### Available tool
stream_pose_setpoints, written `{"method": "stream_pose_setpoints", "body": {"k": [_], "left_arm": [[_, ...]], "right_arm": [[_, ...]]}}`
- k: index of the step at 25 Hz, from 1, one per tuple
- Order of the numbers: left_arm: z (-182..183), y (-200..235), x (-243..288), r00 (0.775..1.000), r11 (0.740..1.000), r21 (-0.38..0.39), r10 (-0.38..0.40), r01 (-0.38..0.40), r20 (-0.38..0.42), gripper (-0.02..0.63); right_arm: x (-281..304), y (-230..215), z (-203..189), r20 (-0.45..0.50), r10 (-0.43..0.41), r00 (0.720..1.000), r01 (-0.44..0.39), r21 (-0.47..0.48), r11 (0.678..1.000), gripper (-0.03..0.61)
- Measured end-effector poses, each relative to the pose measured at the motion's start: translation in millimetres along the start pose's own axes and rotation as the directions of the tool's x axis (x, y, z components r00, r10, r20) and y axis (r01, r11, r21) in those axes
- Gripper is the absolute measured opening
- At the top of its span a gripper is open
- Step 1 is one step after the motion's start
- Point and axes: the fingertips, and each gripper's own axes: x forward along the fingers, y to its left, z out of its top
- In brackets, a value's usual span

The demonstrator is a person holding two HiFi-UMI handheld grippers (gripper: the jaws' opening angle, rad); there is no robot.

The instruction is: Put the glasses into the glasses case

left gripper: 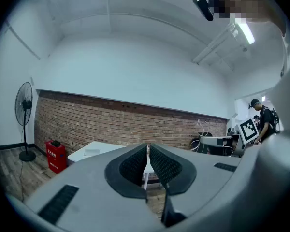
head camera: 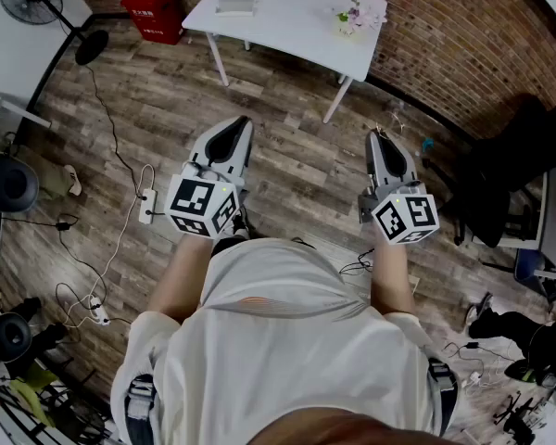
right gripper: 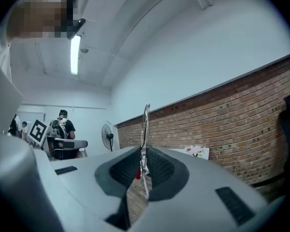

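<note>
My right gripper (right gripper: pixel 144 153) is shut on a thin metal glasses frame (right gripper: pixel 145 122). The frame shows edge-on and rises upright above the pads. In the head view the right gripper (head camera: pixel 383 137) is held level over the wooden floor, well short of the white table (head camera: pixel 287 17). My left gripper (head camera: pixel 240 124) is level beside it, jaws together with nothing between them (left gripper: pixel 148 154). A pale flat object (head camera: pixel 235 6) that may be the glasses case lies on the table's left part.
A small flower pot (head camera: pixel 350 19) stands at the table's right end. A red bin (head camera: pixel 154 11) and a fan (head camera: pixel 46 7) are to the left. A dark chair (head camera: pixel 519 156) is on the right, cables and a power strip (head camera: pixel 147 206) lie on the floor.
</note>
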Motion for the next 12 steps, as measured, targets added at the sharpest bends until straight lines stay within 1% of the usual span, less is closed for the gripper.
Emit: {"method": "stream_pose_setpoints", "body": {"k": [7, 12], "left_arm": [[-3.2, 0.0, 2.0, 1.000, 1.000, 0.001, 0.001, -0.001, -0.006, 0.029], [-8.4, 3.2, 8.7, 1.000, 1.000, -0.002, -0.004, 0.003, -0.025, 0.029]], "right_arm": [[1.4, -0.7, -4.5, -0.012, 0.002, 1.000, -0.002, -0.009, 1.000, 0.089], [7.1, -5.5, -7.5, -0.026, 0.000, 1.000, 0.000, -0.003, 1.000, 0.089]]}}
